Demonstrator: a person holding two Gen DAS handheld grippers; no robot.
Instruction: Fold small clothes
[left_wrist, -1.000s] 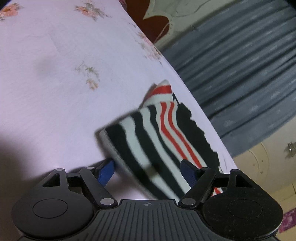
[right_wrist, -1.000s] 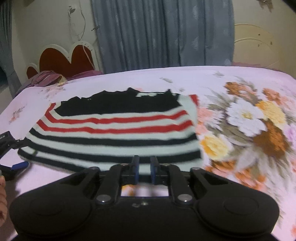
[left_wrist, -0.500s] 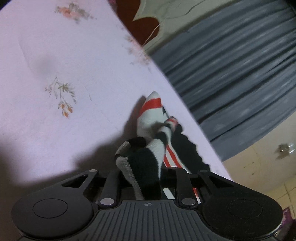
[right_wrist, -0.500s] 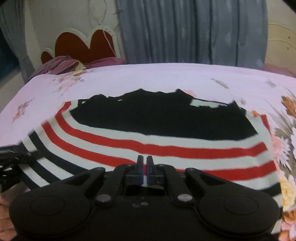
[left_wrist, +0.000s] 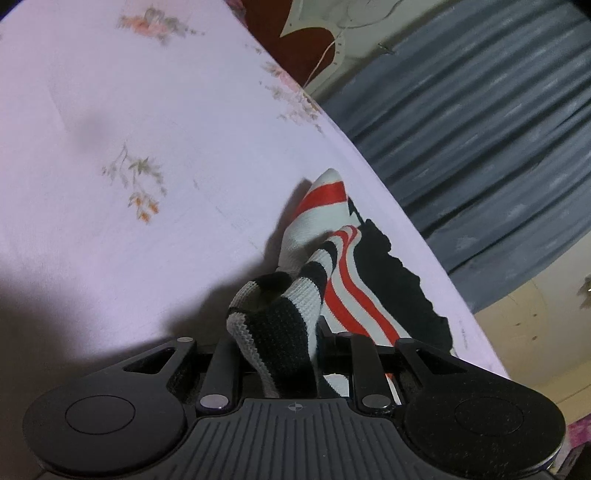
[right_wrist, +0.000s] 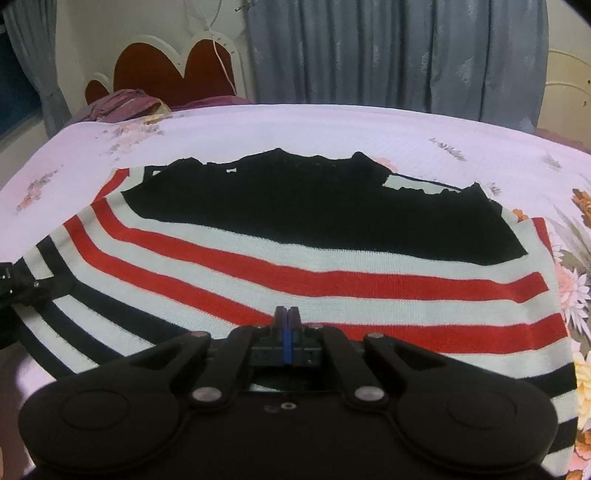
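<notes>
Closest to the left hand-held gripper (left_wrist: 280, 343), a bunched corner of the striped knit garment (left_wrist: 340, 280) fills the narrow gap between the two fingers. The jaws are drawn in tight on that wad of black-and-white fabric and have it clamped. Directly ahead of this gripper, the rest of the garment runs away along the bed (left_wrist: 110, 147) toward its far edge, red stripes and black panel rising off the pink floral sheet in a soft ridge.

The right hand-held gripper (right_wrist: 287, 325) has its fingers fully together, blue pads meeting face to face. Its tips sit at the near hem of the garment (right_wrist: 295, 258); whether a fold of cloth is pinched between the pads cannot be told from this view. Beyond the tips, the garment lies spread flat across the bed (right_wrist: 332, 125), stripes nearest, black upper panel farther off. The other gripper shows at the left margin, at the garment's corner.

Assessment: the item appears light, soft and limp, a loose knit with some stretch; it should drape and sag rather than hold shape, and seems unlikely to slip. Corners and hem edges are judged the soundest points to take hold.

Behind the bed stand a red heart-shaped headboard (right_wrist: 177, 70) and grey curtains (right_wrist: 388, 51).
</notes>
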